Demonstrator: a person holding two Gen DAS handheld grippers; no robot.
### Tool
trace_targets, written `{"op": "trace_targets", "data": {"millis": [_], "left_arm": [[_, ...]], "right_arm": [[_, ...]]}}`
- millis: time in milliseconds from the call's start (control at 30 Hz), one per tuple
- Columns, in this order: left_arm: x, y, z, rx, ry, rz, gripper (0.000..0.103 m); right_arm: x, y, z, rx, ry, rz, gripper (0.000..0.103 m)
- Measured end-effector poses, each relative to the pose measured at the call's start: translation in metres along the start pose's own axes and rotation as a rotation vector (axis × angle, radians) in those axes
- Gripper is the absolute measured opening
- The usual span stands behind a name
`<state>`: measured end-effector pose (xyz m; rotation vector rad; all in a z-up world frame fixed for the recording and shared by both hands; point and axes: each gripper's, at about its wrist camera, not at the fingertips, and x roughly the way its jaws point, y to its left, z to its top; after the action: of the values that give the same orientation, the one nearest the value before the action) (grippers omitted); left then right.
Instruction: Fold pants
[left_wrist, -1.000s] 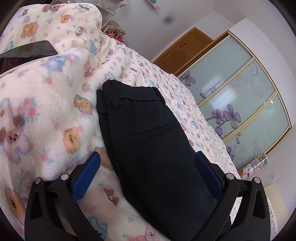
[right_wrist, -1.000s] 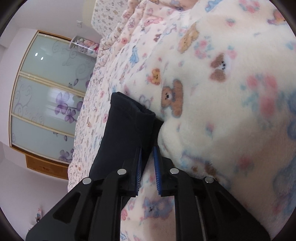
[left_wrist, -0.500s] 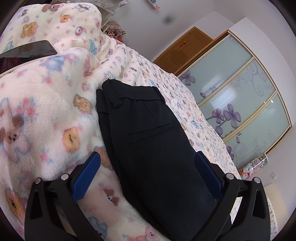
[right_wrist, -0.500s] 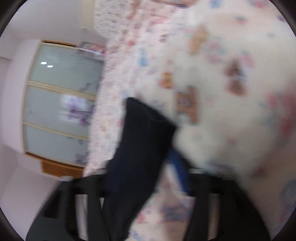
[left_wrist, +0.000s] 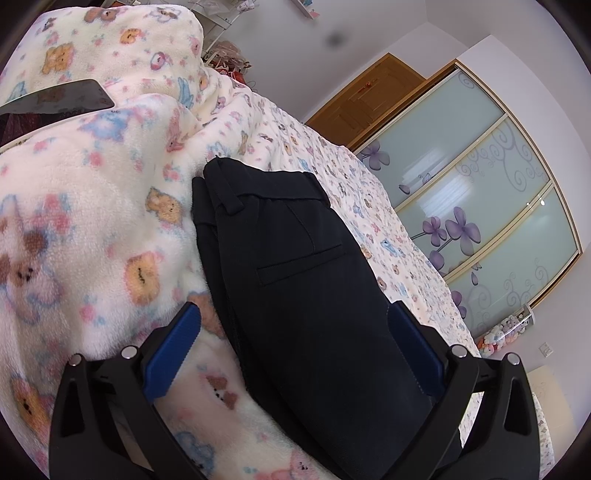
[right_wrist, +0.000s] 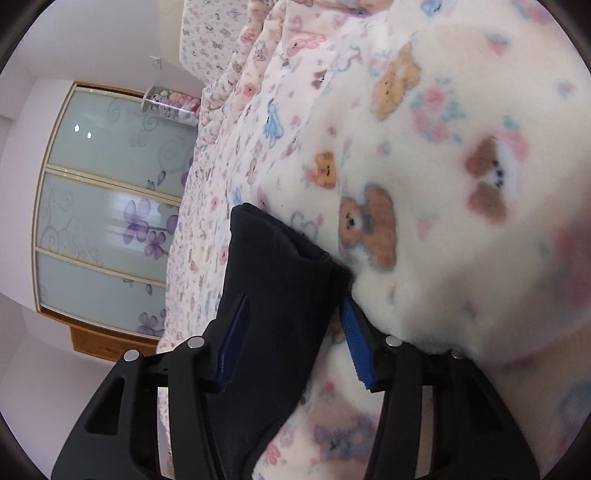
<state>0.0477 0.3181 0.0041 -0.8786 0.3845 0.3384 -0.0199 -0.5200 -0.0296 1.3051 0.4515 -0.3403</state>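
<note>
Left tool (left_wrist: 295, 336) has its 2 blue pads spread wide, one on each side of the dark folded pants (left_wrist: 295, 273), with clear gaps to the cloth. Right tool (right_wrist: 293, 332) is also parted, its 2 fingers straddling the narrow end of the pants (right_wrist: 273, 295) without pinching them; the right-hand pad presses against the fleece.

Pants lie folded into a long dark bundle on the bed (left_wrist: 369, 206), tucked right against a bulky teddy-bear blanket (left_wrist: 85, 206). In the left wrist view the waistband sits at the far end of the pants, with a welt pocket on the upper face. In the right wrist view the blanket (right_wrist: 461, 184) rises beside the pants on the right.

Beyond the pants, across the bed, stands a wardrobe (left_wrist: 491, 177) with frosted sliding doors bearing purple flowers, and a wooden door (left_wrist: 369, 99) beside it. A dark phone (left_wrist: 62, 99) rests on the blanket, well apart from the pants.
</note>
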Motion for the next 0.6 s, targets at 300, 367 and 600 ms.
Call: {"op": "trace_targets", "data": {"millis": [300,367,600], "left_arm": [[-0.001,0.0,0.0,-0.003,-0.001,-0.003,0.101],[-0.001,-0.001,-0.001,-0.006,0.0,-0.006,0.101],[-0.006,0.001,-0.001,-0.029,-0.01,-0.026,0.101]], "right_arm": [[-0.009,-0.004,-0.003,-0.087,-0.057,0.09,0.015],[-0.015,0.003,-0.007,-0.127,-0.076,0.095,0.014],[-0.033,0.084,-0.047,-0.403,-0.112,0.175,0.012]]}}
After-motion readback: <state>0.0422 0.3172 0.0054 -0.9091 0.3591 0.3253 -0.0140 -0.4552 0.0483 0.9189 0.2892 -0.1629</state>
